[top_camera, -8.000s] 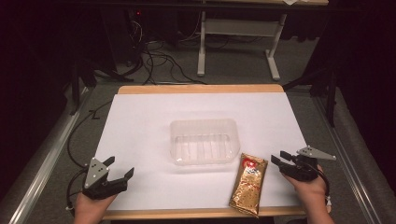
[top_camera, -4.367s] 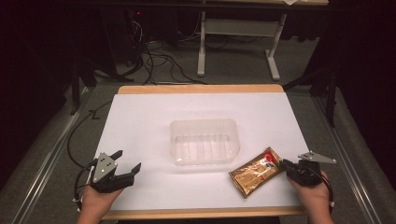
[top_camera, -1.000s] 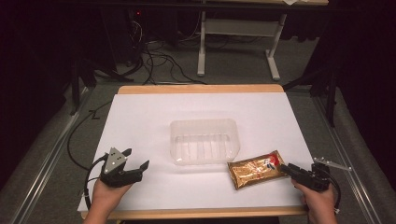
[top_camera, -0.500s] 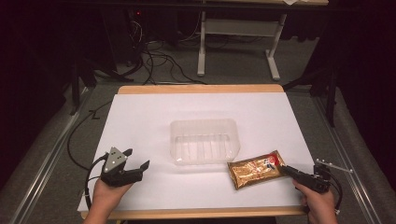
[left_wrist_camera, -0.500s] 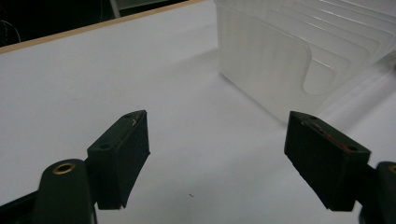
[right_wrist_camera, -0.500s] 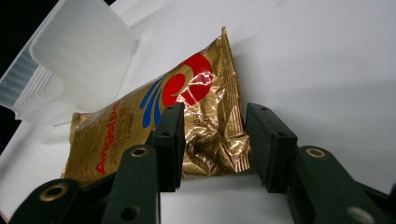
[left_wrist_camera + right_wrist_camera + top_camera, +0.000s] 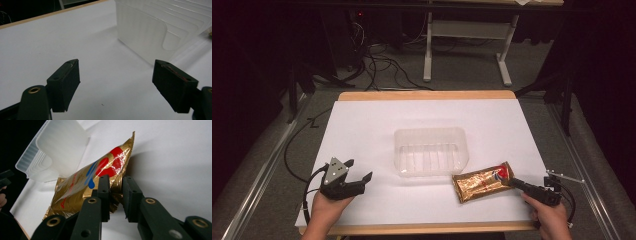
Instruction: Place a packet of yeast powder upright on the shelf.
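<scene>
A gold snack packet (image 7: 483, 181) with a red and blue logo lies on the white table, just right of the front of a clear plastic tray (image 7: 430, 151). My right gripper (image 7: 514, 182) is shut on the packet's right end; in the right gripper view the jaws pinch the crinkled edge of the packet (image 7: 100, 177), whose held end tilts up off the table. The tray (image 7: 55, 147) stands just behind it. My left gripper (image 7: 359, 177) rests open near the front left, with nothing between its fingers (image 7: 66, 83). The tray wall (image 7: 150, 32) is ahead to its right.
The wooden table edge (image 7: 427, 95) runs along the back. Cables (image 7: 297, 145) trail off the left side. A metal desk frame (image 7: 467, 40) stands on the floor beyond.
The packet has turned from lengthwise to lying across, with my right gripper now closed on its right end. The left gripper has shifted slightly right and forward.
</scene>
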Demonstrator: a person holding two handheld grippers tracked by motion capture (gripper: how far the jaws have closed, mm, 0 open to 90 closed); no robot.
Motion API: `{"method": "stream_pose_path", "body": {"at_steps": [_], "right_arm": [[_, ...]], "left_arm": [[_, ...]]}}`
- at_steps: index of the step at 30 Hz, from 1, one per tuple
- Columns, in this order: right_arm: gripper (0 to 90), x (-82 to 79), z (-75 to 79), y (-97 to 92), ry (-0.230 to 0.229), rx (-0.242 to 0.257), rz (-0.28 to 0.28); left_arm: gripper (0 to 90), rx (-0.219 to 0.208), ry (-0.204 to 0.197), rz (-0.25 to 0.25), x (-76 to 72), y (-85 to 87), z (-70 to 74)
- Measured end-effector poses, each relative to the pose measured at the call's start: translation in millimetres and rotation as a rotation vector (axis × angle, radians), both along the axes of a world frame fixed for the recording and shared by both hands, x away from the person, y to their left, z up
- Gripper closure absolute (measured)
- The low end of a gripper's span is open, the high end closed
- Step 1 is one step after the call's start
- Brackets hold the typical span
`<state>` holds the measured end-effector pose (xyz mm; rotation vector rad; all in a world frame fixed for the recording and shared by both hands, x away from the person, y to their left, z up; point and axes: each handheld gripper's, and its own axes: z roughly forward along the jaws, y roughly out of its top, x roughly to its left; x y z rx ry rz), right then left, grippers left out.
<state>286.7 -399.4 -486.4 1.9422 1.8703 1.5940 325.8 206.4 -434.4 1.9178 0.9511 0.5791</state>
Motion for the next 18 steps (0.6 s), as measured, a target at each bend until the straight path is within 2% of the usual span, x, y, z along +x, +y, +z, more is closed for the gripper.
{"method": "stream_pose_path", "body": {"at_steps": [10, 13, 18], "right_arm": [[86.9, -3.7, 13.6, 8.5, -0.085, -0.061, 0.0], [87.4, -5.1, 19.4, 11.9, -0.129, -0.08, 0.0], [87.8, -6.3, 25.2, 14.4, -0.16, -0.093, -0.001]], "left_arm": [[22.7, -0.003, -0.012, 0.0, -2.3, 1.9, 2.0], [22.7, -0.007, -0.014, 0.002, -3.8, 2.5, 2.2], [22.7, -0.001, -0.02, 0.002, -4.7, 3.0, 2.3]]}}
